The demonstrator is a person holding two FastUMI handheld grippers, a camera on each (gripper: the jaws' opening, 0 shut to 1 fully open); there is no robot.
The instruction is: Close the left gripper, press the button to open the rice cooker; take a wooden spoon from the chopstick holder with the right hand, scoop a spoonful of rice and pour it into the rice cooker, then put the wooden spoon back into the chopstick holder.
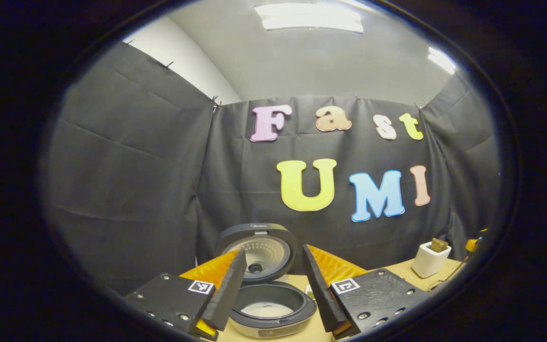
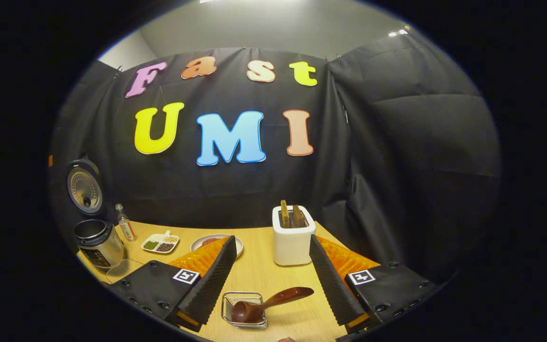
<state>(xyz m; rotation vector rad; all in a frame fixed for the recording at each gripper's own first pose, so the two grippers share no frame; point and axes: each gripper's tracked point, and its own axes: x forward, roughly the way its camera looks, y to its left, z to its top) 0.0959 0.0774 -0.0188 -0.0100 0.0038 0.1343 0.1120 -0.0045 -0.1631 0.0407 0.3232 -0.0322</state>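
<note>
Both my grippers are spread and hold nothing: left gripper (image 1: pixel 273 289) level over the open cooker (image 1: pixel 269 304), rice in its pot, lid (image 1: pixel 257 251) upright, logo unreadable. Right gripper (image 2: pixel 271 280) faces the holder (image 2: pixel 293 241) at 12 o'clock; spoon (image 2: pixel 268 304) rests in a wire basket (image 2: pixel 245 311) at 6.

**A staged kitchen corner in a recording booth**

Black cloth walls (image 2: pixel 397 142) hang pinned around a wooden table (image 2: pixel 264 275) under ceiling lights (image 1: pixel 311 19); a rice cooker (image 1: pixel 266 304), toaster-like white holder (image 2: pixel 293 240) and divided dish of grains (image 2: pixel 160 243) supply the kitchen dressing
</note>
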